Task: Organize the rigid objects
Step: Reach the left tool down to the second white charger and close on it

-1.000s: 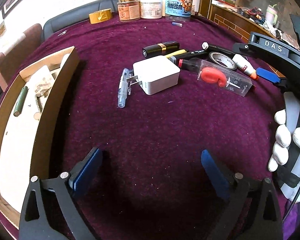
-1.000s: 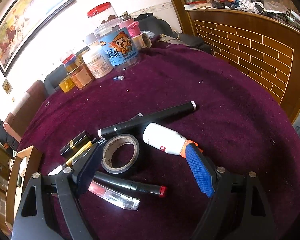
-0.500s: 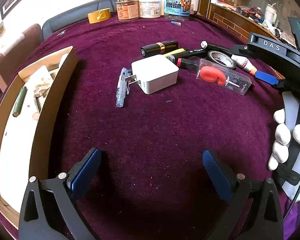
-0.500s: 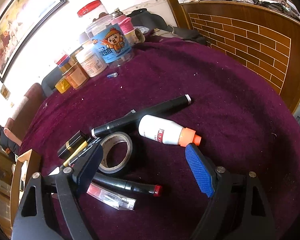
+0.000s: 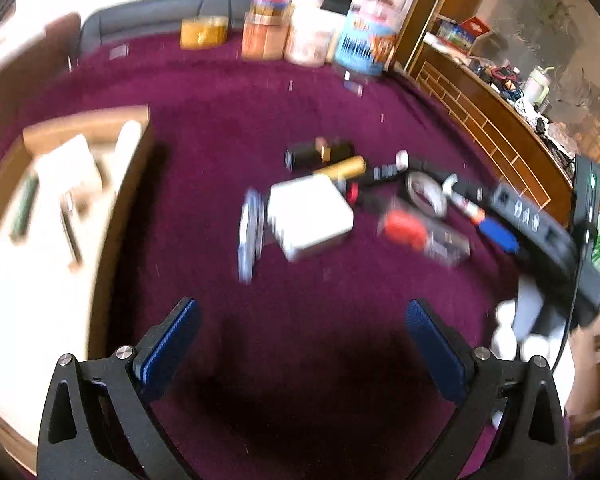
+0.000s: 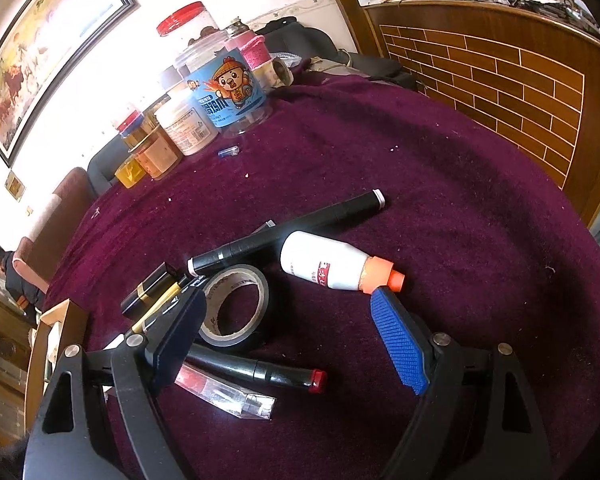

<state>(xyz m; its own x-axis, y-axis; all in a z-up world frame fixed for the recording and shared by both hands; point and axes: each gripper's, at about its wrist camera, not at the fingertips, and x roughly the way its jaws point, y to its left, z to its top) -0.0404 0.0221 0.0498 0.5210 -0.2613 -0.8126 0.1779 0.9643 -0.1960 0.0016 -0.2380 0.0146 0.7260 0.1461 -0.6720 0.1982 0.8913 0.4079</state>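
Through my left wrist view, blurred, my left gripper (image 5: 300, 356) is hanging wide open and empty over bare tabletop (image 5: 220, 120), charger (image 5: 310, 222) ahead and tray (image 5: 136, 208) to its left. Through my right wrist view, my right gripper (image 6: 288, 344) is gaping wide, gripping nothing, straddling the tape (image 6: 236, 306); I should be lowering squarely before closing, minding the bottle (image 6: 328, 266) nearly touching my blue pad.

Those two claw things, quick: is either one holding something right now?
Left gripper: open, nothing between its fingers, only bare tablecloth.
Right gripper: open, holding nothing; it hangs over the black tape roll without gripping it.
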